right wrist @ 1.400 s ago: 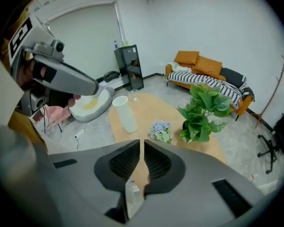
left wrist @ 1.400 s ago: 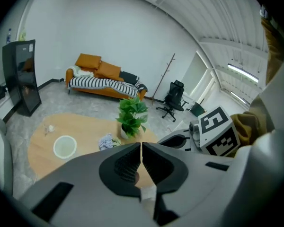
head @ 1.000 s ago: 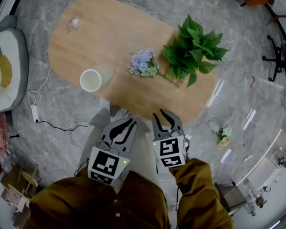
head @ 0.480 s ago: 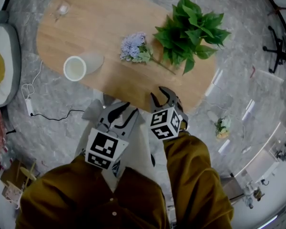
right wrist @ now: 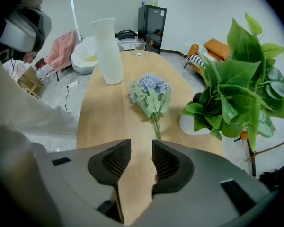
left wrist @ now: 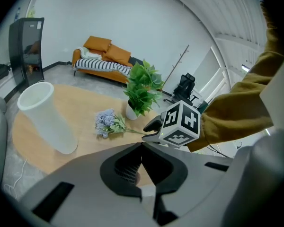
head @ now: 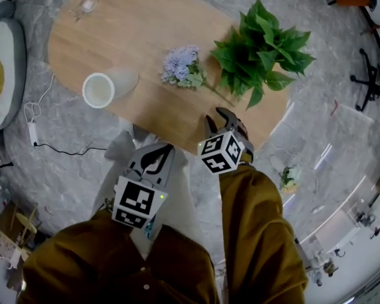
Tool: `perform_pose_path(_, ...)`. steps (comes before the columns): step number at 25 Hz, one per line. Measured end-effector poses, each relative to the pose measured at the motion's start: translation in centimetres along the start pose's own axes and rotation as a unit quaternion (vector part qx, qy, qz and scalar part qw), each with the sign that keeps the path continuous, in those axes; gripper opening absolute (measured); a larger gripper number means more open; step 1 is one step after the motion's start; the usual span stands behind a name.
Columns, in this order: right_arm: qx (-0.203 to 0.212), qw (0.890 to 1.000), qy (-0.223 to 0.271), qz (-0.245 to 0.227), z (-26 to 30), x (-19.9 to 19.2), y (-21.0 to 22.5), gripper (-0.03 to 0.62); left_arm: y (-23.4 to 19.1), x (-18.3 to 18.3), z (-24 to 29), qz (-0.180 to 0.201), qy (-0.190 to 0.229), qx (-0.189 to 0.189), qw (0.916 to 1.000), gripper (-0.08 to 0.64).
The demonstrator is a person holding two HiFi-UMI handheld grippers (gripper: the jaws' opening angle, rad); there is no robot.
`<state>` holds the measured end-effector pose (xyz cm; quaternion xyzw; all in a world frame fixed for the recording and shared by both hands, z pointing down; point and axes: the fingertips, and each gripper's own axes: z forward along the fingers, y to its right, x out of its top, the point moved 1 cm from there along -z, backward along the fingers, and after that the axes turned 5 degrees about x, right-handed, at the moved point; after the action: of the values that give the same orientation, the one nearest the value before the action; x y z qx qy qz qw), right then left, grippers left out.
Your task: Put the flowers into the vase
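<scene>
Right hand-held gripper (head: 220,115) hung over the lower edge of the surface (head: 133,37), pointing steeply down. Its jaws had just been opening and stood partly apart, with only bare wood showing between them. Left hand-held gripper (head: 157,152) sat lower left of it, off the surface's edge and over the floor, jaws closed together on nothing.

Flowers (head: 180,68) lay flat on the surface, up and left of the right hand-held gripper and clear of it, pale purple heads toward the upper left and stem running down-right toward the jaws. In the right gripper view the flowers (right wrist: 150,91) lay straight ahead, the stem end just above the gap between the jaws.

Vase (head: 100,88), white and upright, stood well left of the flowers near the surface's lower-left edge. A potted plant (head: 259,49) stood just right of the flowers, its leaves spreading close over the stem's lower end. A small glass (head: 87,5) stood at the far upper-left end of the surface.
</scene>
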<state>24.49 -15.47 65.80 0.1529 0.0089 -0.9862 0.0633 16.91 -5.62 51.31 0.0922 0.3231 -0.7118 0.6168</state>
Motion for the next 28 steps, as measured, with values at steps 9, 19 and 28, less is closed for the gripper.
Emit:
perform_pose_path(9,-0.009,1.0,-0.01,-0.006,2.7,1.0,0.7,0.127,-2.2,-2.1,2.8,0.002,-0.01,0.003,0.9999,0.008)
perform_pose_path(19,-0.033,0.999,-0.015,-0.018,5.1,1.5,1.7,0.127,-4.5,-4.0,6.3,-0.006,-0.016,0.009,0.9998,0.008)
perform_pose_path(28,-0.056,0.998,-0.017,-0.031,6.1,1.8,2.6,0.127,-4.7,-4.5,8.0,-0.003,-0.019,0.009,0.9998,0.008)
